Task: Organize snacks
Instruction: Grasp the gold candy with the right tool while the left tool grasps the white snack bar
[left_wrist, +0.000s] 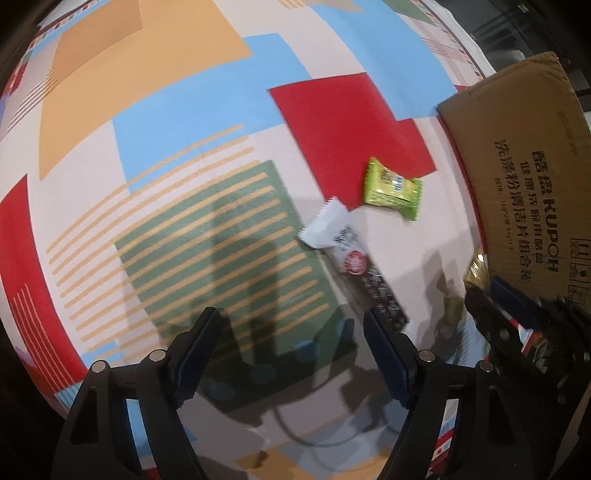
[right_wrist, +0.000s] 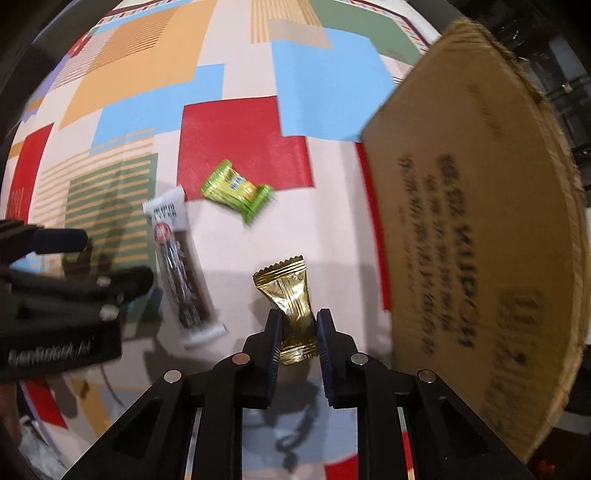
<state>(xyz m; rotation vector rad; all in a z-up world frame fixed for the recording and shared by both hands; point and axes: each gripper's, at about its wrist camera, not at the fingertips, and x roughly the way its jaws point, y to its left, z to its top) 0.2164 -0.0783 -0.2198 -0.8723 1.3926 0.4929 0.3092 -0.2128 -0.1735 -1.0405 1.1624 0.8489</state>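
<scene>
Two fingers (right_wrist: 274, 332) pinching gold candy (right_wrist: 290, 295)

Motion blur smears the black lettering on the cardboard box (right_wrist: 476, 236), whose far side runs off the frame, while the right claw (right_wrist: 298, 334) hides the gold candy wrapper's (right_wrist: 290, 291) lower half.

Gold wrapped candy (right_wrist: 291, 295) pinched at its waist between the right claw (right_wrist: 298, 332) pads. Green snack pack (right_wrist: 236, 192) lies flat, half on a red patch. Long dark bar (right_wrist: 181, 266), white ends, lies flat, left of both.
</scene>
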